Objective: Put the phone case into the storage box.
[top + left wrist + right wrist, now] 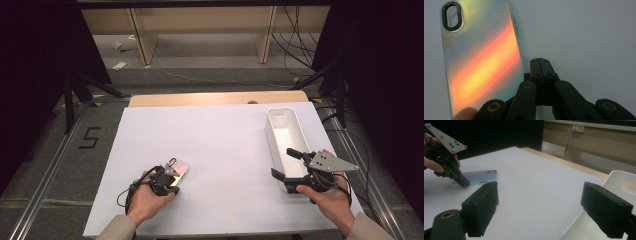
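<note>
Nearest the table edge, two beige sleeves come in, each hand carrying a black two-jaw gripper. The left gripper (pixel 175 186) sits low over the white table sheet (pixel 220 150), its jaws clenched flat together with nothing between them; in the left gripper view their tips rest just beside the long edge of a glossy iridescent phone case (pixel 481 65), apart from it by a sliver. That case lies flat on the sheet, near the front left, its dark oval camera cut-out pointing away from the hand, and a fingertip (pixel 465 113) shows at its near corner.

On the other side, the right gripper (pixel 286 162) is held above the near end of a long white plastic bin (pixel 280 116). Its jaws stand wide apart, released, gripping nothing.

Farther back, the sheet gives way to a strip of bare wooden tabletop (pixel 215 98), then grey floor with loose cables (pixel 295 45) and pale wooden shelving (pixel 200 30) beyond.
</note>
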Motion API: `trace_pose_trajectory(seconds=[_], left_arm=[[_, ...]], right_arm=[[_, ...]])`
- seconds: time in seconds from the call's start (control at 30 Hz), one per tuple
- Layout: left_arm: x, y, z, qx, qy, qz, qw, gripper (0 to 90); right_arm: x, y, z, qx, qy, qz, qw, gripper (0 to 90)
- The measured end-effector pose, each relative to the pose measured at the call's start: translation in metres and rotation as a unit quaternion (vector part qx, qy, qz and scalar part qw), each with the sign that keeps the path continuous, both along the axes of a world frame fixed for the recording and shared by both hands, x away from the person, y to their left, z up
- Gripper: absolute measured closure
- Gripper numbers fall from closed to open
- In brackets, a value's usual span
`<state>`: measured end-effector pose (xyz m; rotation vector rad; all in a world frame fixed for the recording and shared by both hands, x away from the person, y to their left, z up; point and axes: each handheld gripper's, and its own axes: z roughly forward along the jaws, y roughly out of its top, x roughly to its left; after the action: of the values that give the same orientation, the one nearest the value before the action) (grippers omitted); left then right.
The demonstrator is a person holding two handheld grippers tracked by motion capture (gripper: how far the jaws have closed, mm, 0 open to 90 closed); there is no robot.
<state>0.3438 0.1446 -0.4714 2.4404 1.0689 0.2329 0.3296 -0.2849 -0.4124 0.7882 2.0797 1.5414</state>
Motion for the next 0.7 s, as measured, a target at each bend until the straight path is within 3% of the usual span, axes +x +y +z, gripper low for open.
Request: trace_pose_trajectory(seconds=[0.43, 0.57, 0.7], left_arm=[[0.001, 0.014, 0.003, 0.027, 0.016, 0.018, 0.9994, 90.0], [0.001, 0.013, 0.003, 0.027, 0.017, 0.013, 0.9994, 90.0], [0.000, 0.012, 0.006, 0.014, 0.015, 0.009, 0.9997, 87.0]], right_arm=[[0.000, 0.000, 0.000, 0.000, -0.001, -0.001, 1.0000, 15.3], [0.000, 0.000, 0.000, 0.000, 0.000, -0.001, 1.0000, 15.4], [0.000, 0.000, 0.000, 0.001, -0.001, -0.001, 1.0000, 15.3]])
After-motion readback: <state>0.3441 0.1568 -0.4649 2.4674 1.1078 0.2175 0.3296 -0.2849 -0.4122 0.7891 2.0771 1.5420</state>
